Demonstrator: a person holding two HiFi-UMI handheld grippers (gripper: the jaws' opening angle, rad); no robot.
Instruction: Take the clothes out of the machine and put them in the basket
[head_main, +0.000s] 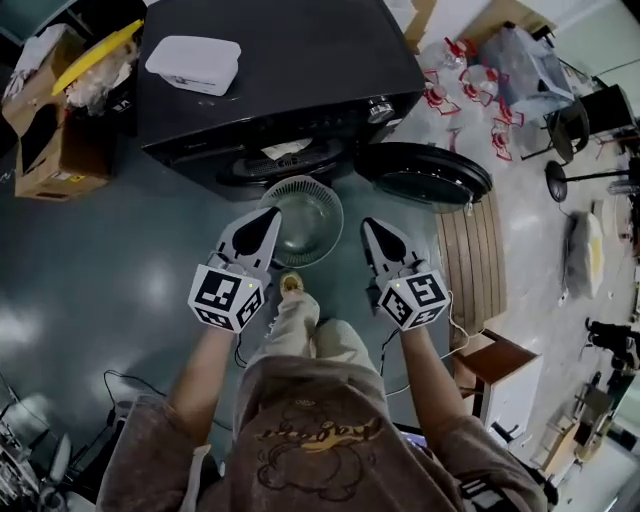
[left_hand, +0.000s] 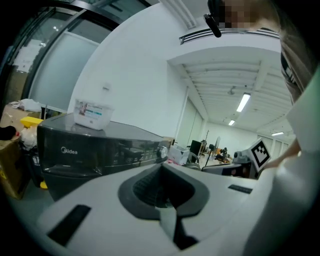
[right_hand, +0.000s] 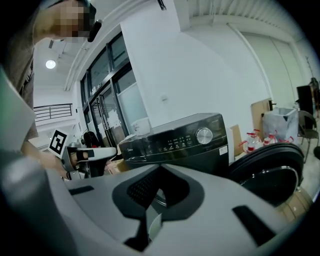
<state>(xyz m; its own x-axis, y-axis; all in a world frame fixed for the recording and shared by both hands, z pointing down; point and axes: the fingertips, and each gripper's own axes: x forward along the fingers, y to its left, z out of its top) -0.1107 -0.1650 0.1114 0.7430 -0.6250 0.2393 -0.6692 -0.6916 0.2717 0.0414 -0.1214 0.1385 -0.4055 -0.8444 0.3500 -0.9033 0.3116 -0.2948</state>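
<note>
A black front-loading washing machine (head_main: 280, 80) stands ahead, its round door (head_main: 425, 175) swung open to the right. Something pale (head_main: 288, 150) shows in the drum opening. A round, ribbed grey basket (head_main: 335, 215) sits on the floor just in front of the opening and looks empty. My left gripper (head_main: 268, 215) hovers at the basket's near left rim, jaws shut with nothing in them. My right gripper (head_main: 369, 227) hangs just right of the basket, jaws together and nothing in them. The left gripper view shows the machine (left_hand: 100, 150) beyond the left gripper (left_hand: 161, 169). The right gripper view shows its control panel (right_hand: 175, 140) beyond the right gripper (right_hand: 160, 169).
A white lidded box (head_main: 193, 63) lies on the machine's top. Cardboard boxes (head_main: 50, 120) stand at the left. Wooden slats (head_main: 480, 260) lie under the open door, with a small cabinet (head_main: 505, 380) nearer. Water bottles (head_main: 470, 90) cluster at the back right. Cables run across the floor.
</note>
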